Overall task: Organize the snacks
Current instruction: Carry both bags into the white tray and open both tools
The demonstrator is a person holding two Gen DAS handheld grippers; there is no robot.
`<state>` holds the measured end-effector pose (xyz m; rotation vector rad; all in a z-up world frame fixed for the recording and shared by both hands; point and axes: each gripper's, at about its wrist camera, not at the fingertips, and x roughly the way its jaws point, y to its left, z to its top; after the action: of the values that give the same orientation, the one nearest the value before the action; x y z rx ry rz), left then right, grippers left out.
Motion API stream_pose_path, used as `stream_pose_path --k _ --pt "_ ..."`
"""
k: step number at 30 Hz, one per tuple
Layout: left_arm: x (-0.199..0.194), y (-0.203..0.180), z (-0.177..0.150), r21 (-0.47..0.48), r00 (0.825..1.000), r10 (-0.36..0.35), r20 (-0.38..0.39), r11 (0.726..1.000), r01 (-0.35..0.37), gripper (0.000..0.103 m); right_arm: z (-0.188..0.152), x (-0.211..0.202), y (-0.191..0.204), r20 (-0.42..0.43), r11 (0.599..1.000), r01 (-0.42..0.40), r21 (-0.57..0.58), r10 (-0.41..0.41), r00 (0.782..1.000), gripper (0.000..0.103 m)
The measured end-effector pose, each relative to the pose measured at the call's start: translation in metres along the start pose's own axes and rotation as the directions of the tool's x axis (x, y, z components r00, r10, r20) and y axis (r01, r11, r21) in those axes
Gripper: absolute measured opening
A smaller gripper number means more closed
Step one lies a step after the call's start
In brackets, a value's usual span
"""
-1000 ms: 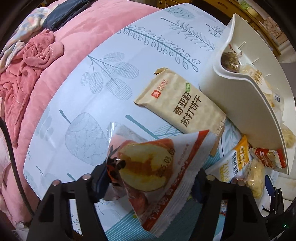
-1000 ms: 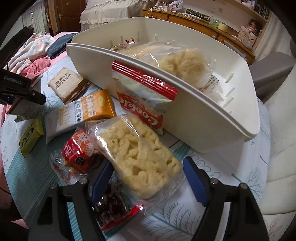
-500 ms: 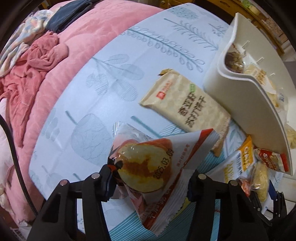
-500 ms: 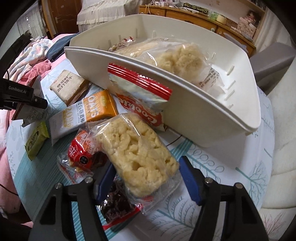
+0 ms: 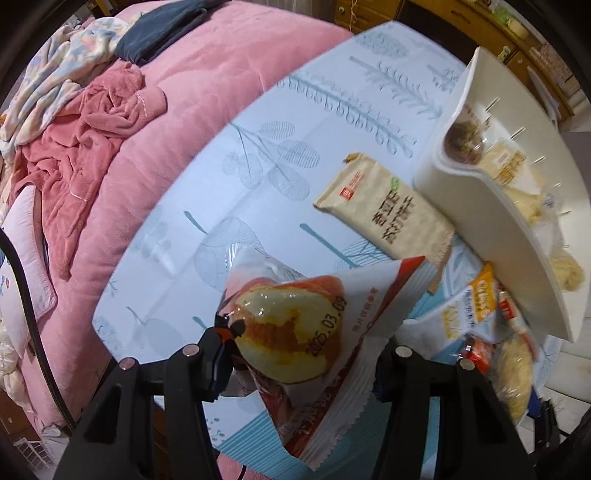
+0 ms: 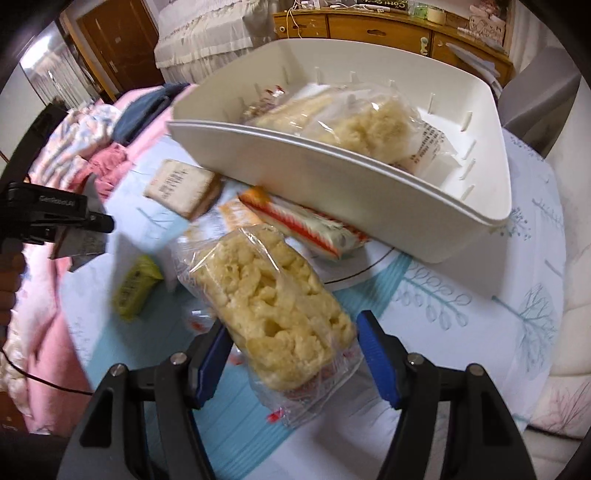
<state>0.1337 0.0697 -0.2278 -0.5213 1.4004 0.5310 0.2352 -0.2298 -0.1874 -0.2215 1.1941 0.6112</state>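
My left gripper [image 5: 301,354] is shut on a red-and-white pastry packet [image 5: 295,328] with a yellow cake inside, held up off the blue leaf-print tablecloth [image 5: 295,122]. My right gripper [image 6: 293,354] is shut on a clear bag of puffed rice cake [image 6: 273,306], also lifted off the table. The white bin [image 6: 332,184] lies beyond it and holds several snack bags; in the left wrist view the white bin [image 5: 480,236] is at the right. On the cloth lie a beige cracker packet [image 5: 388,210], an orange oats bar [image 5: 472,302], a red-striped cookie packet [image 6: 306,229] and a green packet [image 6: 135,288].
A pink bed [image 5: 184,110] with crumpled clothes runs along the table's left edge. A grey chair [image 6: 535,99] and a wooden dresser [image 6: 388,29] stand behind the bin. Bare cloth shows to the right of the bin's near corner.
Both grippers narrowed onto their packets, then rose with them; the table and the other snacks look farther away. The right view has tilted, and the red packet under the rice cake stayed down.
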Motion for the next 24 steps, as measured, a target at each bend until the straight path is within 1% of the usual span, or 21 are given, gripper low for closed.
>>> stream_pose_path --k 5,10,14,16,19,24 --pt "-0.034 -0.001 0.001 0.007 0.999 -0.042 0.033 0.999 0.041 0.056 -0.003 -0.014 0.017 0.004 0.998 -0.065 0.015 0.065 0.998 0.067" --pt "-0.065 -0.003 0.007 0.028 0.997 -0.063 0.051 0.998 0.061 0.056 0.004 -0.027 0.033 0.006 0.994 -0.101 0.039 0.101 0.995 0.067" --pt "-0.082 -0.008 0.016 0.060 0.996 -0.082 0.042 0.995 0.080 0.056 0.015 -0.035 0.040 0.021 0.991 -0.109 0.077 0.108 0.994 0.067" --pt "-0.089 -0.011 0.022 0.081 0.994 -0.107 0.030 0.991 0.104 0.056 0.022 -0.039 0.042 0.032 0.987 -0.123 0.105 0.120 0.992 0.067" --pt "-0.101 -0.019 0.032 0.134 0.989 -0.143 0.035 0.981 0.138 0.056 0.034 -0.046 0.045 0.062 0.982 -0.129 0.137 0.121 0.991 0.067" --pt "-0.123 -0.035 0.055 0.223 0.980 -0.196 0.043 0.958 0.182 0.056 0.056 -0.055 0.046 0.120 0.969 -0.138 0.205 0.115 0.986 0.067"
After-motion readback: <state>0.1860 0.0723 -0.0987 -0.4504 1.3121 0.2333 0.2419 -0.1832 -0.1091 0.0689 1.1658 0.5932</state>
